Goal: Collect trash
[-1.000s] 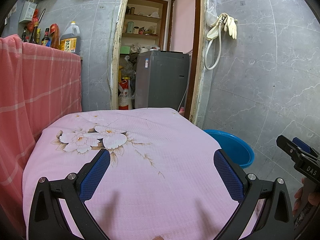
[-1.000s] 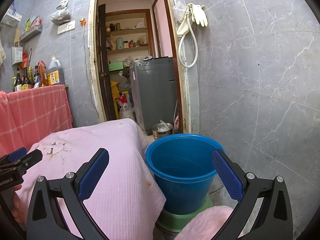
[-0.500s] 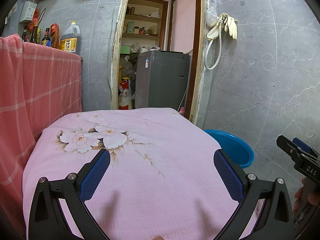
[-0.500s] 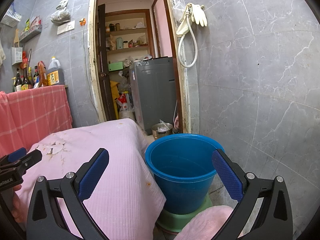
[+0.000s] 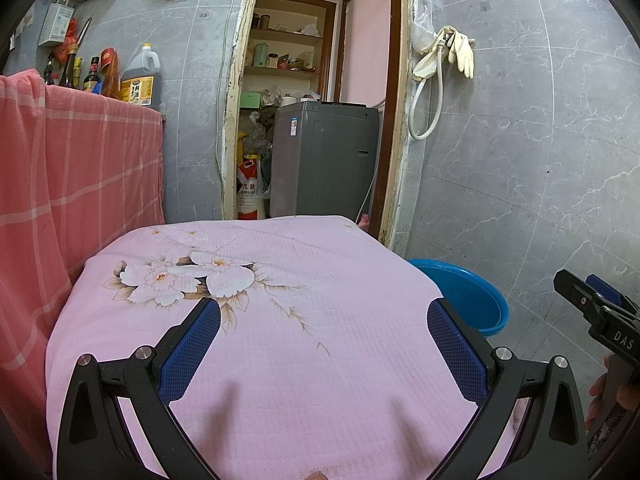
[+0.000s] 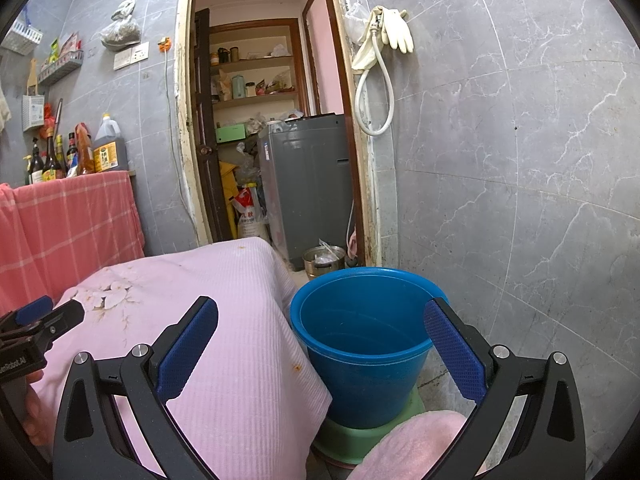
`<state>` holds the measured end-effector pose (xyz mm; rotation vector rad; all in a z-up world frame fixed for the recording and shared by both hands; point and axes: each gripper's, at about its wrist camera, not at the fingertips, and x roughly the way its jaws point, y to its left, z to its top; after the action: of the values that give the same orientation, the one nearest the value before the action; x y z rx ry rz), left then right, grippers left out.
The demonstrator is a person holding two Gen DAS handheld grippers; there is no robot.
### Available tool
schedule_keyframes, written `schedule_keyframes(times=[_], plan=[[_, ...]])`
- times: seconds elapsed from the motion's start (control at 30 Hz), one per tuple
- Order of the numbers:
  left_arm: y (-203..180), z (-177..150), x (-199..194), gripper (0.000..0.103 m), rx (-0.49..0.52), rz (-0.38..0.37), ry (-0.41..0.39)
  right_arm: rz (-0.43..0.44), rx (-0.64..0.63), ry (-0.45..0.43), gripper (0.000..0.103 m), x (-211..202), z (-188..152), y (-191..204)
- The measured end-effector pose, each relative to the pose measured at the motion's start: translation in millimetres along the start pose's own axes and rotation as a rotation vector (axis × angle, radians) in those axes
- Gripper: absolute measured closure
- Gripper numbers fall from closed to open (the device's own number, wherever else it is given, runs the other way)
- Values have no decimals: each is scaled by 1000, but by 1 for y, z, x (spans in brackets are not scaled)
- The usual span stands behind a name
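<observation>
Trash not identified on pink floral cloth (image 5: 304,320); only small orange specks seen near far edge and one on draped side. Left gripper (image 5: 324,344) held wide open, empty, above cloth. Right gripper (image 6: 320,340) likewise spread, empty, framing blue bucket (image 6: 360,340) just beside cloth edge on green base (image 6: 416,404). Cloth best scanned slowly before descent; bucket judged as drop point.
</observation>
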<state>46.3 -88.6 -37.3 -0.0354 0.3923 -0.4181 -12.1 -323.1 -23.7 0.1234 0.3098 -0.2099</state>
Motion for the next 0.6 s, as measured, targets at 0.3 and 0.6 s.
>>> schedule_keyframes(times=[0.3,0.6], plan=[[1,0,0,2,2,0,0,0,1,0,0,0,0,-1],[3,-1,-1,2,3,1,2,1,1,-1,0,0,1,-2]])
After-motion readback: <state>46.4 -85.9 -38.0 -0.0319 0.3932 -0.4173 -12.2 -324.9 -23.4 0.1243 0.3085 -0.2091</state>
